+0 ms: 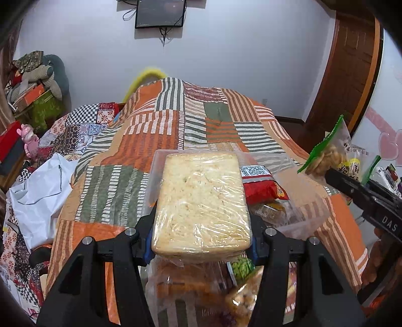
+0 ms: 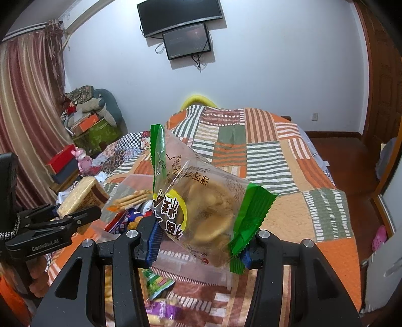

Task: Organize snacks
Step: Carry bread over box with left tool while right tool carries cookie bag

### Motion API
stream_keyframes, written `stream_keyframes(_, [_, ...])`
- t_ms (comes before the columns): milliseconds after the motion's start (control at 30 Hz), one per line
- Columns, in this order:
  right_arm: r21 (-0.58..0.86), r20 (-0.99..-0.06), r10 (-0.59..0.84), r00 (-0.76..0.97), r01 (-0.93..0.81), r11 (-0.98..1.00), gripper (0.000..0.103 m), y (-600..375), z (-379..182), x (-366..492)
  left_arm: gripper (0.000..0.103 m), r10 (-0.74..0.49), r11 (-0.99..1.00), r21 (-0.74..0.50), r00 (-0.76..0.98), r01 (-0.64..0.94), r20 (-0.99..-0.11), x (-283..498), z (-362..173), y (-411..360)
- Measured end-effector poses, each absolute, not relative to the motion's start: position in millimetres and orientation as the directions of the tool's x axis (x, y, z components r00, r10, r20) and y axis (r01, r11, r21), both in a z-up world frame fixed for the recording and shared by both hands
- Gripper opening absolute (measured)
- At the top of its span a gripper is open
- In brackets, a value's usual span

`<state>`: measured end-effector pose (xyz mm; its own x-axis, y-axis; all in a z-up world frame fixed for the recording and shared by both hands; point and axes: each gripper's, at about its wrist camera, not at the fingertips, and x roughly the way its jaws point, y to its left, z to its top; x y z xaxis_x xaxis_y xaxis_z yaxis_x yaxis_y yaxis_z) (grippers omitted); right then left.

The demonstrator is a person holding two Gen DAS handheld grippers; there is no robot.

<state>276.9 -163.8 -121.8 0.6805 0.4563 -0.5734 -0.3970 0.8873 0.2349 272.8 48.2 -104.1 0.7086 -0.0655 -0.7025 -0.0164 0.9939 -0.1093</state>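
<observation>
The left claw [image 1: 201, 247] is clamped on a wrapped cake block [image 1: 201, 201], held above a heap of snack packs [image 1: 263, 186] on the bed [image 1: 201, 120]. The right claw [image 2: 201, 247] grips a green-edged cookie bag [image 2: 201, 203], its pads pressing the bag's lower corners.

Only the left wrist view shows the block's pale top face in full, with a red pack [image 1: 266, 187] just behind it; the right claw's black finger and its bag [image 1: 334, 156] enter at the right edge. Only the right wrist view shows the block's brown side [image 2: 83, 198], a clear tub [image 2: 130, 186] with stick biscuits [image 2: 130, 198], two wall screens [image 2: 181, 17], and the curtain [image 2: 30, 113].

Count: two claws, two held snacks, one bed with a striped patchwork quilt. The loose packs overlap too much to count.

Around: a door [image 1: 351, 75], a pink toy [image 1: 29, 140], a red box [image 1: 10, 140], and piled clothes [image 1: 37, 75]. The held bag hides much of the bed's middle in the right view.
</observation>
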Motion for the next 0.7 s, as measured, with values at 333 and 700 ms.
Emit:
stream_keyframes(333, [0.2, -0.634, 0.475, 0.61, -0.464, 0.863, 0.046, -137.8, -143.1, 288.2, 0.055, -0.067, 0.995, -0.102, 0.671, -0.014, -0.739, 308.5, -122.1, 43.8])
stream_keyframes(700, [0.193, -0.676, 0.486, 0.553, -0.504, 0.842, 0.046, -128.2, -157.7, 295.4, 0.055, -0.09, 0.992, -0.126, 0.631, -0.014, -0.771, 336.0, -139.6, 41.7])
